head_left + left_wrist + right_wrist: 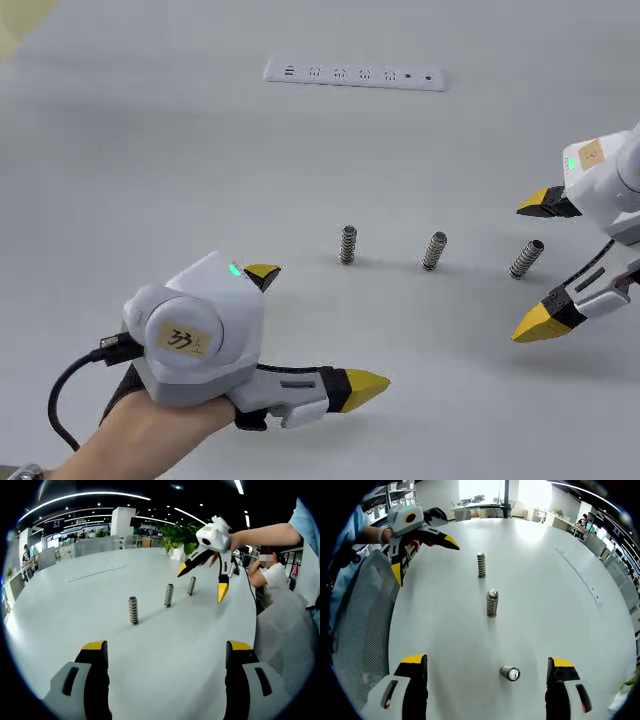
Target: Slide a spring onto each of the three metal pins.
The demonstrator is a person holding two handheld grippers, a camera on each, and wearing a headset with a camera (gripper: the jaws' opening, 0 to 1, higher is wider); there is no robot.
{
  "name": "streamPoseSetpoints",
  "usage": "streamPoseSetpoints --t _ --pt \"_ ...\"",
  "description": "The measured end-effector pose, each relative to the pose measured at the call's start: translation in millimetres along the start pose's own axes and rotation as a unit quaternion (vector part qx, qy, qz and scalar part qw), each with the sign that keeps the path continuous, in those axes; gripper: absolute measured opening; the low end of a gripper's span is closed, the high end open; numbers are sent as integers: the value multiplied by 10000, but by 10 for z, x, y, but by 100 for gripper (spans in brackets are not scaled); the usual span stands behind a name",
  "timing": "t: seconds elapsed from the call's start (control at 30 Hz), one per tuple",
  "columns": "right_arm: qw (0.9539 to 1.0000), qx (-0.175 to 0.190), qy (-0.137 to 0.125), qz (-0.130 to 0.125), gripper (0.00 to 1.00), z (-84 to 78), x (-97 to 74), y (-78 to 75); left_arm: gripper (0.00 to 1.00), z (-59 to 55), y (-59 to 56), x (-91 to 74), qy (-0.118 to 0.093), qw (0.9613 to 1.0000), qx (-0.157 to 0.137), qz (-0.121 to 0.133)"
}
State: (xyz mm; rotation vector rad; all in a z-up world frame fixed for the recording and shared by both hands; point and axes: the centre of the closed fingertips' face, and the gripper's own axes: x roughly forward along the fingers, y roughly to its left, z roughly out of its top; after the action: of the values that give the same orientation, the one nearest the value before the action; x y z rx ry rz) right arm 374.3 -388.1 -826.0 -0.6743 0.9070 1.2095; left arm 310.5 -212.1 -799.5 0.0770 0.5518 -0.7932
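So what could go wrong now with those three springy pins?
The right gripper hangs open close to the nearest spring, which looks tilted; a small bump might tip it. The springs stand in a row, so it could maybe knock the middle spring too. I can't tell if the pins are fixed to the table.

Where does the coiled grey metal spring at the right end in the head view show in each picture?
Head view: coiled grey metal spring, right end of the row.
Left gripper view: farthest of the three.
Right gripper view: nearest, seen end-on.
Shared landmark: the middle spring.
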Motion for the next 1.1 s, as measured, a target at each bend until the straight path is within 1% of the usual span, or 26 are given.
streamPoseSetpoints --t 0.03,0.1,0.13,0.2,0.23,0.27,0.37,0.43,0.53,0.67,0.73,0.8,0.83,1.0,1.03,1.1 --pt "10000 32 -25 -41 99 -22 -6 -8 97 7 16 -9 -18 10000 -10 29" --pt "9998 97 -109 -123 99 -52 -42 49 97 18 43 -27 -34 10000 -21 67" --pt "9995 223 -165 -174 99 -67 -70 95 97 26 50 -37 -41 10000 -9 84" --pt "9988 332 -277 -236 99 -84 -107 143 97 38 58 -48 -55 9999 -14 101" --pt "9981 414 -341 -299 99 -117 -137 146 97 40 59 -57 -54 9999 -10 109" --pt "9975 488 -385 -331 99 -160 -165 114 97 43 62 -62 -58 9999 -1 121" --pt "9954 667 -529 -439 99 -207 -249 220 97 52 60 -82 -66 9999 -7 135" --pt "9945 708 -587 -492 99 -227 -293 285 97 49 61 -88 -65 9999 -12 143" --pt "9921 855 -708 -586 99 -251 -361 390 97 44 58 -101 -61 9999 -17 153" --pt "9875 1050 -892 -765 99 -285 -442 479 97 44 54 -132 -50 9999 -2 159" --pt "9857 1135 -955 -802 99 -305 -467 525 97 38 57 -146 -43 9999 -1 146" --pt "9837 1184 -1027 -886 99 -316 -488 542 97 39 64 -160 -41 9999 9 163" --pt "9820 1234 -1056 -968 99 -332 -506 544 97 43 66 -172 -38 9999 -1 158" --pt "9744 1513 -1279 -1063 99 -357 -572 603 97 50 84 -211 -43 9998 21 186" --pt "9731 1518 -1331 -1113 99 -359 -590 612 97 58 83 -219 -49 9998 9 187" --pt "9712 1589 -1365 -1133 99 -371 -610 630 97 52 90 -225 -49 9998 0 192"
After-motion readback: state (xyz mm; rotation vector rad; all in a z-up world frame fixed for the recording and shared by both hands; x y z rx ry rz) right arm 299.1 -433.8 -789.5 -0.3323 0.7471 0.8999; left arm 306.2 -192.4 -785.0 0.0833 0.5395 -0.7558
